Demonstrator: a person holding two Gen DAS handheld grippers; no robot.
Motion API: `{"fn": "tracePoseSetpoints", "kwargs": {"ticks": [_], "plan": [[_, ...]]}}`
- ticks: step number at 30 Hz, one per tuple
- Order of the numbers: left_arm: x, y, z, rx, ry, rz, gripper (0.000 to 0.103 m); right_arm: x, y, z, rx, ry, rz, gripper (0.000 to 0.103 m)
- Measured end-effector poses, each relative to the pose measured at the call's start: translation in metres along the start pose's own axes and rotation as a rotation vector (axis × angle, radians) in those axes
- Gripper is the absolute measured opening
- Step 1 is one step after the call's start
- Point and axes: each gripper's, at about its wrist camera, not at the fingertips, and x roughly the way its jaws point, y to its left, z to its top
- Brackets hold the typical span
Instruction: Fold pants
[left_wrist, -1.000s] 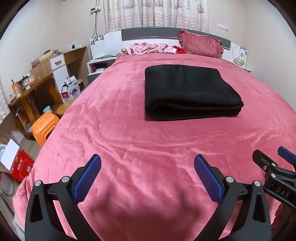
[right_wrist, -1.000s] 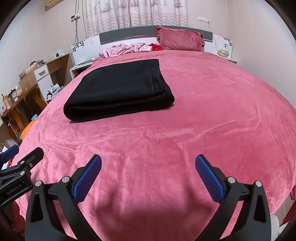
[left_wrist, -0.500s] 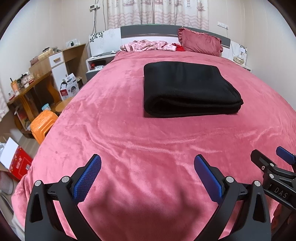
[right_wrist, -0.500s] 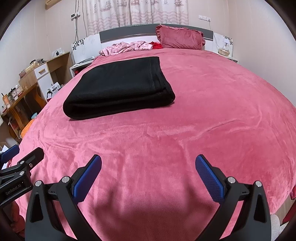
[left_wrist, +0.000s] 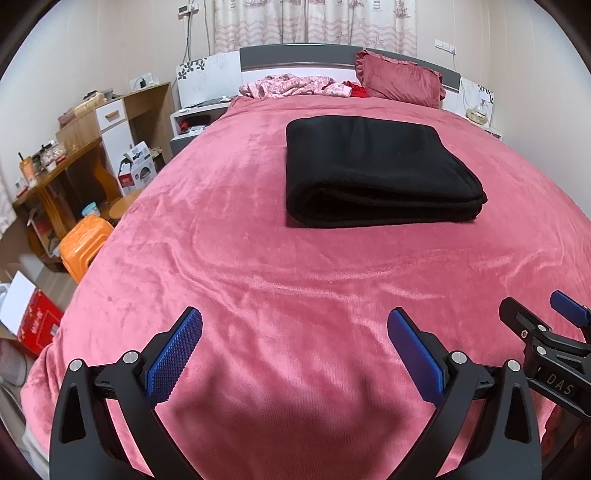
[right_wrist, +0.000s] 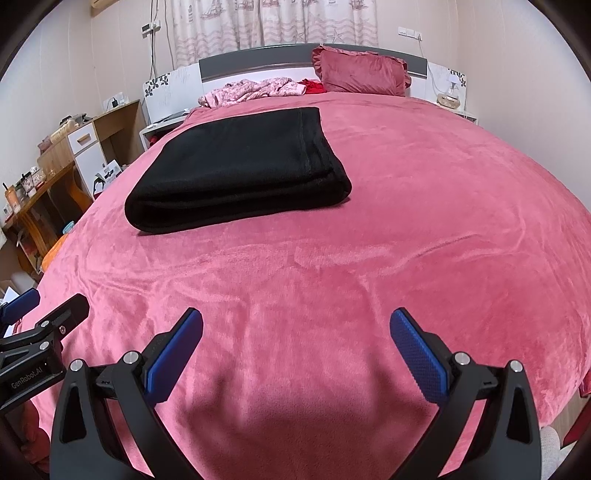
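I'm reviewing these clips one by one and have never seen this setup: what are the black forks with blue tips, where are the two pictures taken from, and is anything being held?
There is no robot here. A person holds one pair of tongs in each hand, and a wide-angle camera on each looks forward along its fingers. One picture comes from the left tongs, the other from the right tongs; each also catches its neighbour at the frame's edge. The blue pads are the gripping faces. Both pairs stand wide open and hold nothing. Ahead lies a bed with a pink blanket, and on it the black pants, already folded into a neat rectangle. A pillow sits at the headboard.
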Motion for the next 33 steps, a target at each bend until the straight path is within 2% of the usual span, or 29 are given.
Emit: {"fn": "tracePoseSetpoints", "kwargs": {"ticks": [33], "plan": [[0.012, 0.0, -0.004, -0.005, 0.052, -0.002, 0.1, 0.01, -0.006, -0.002, 0.012, 0.03, 0.006, 0.101]]}}
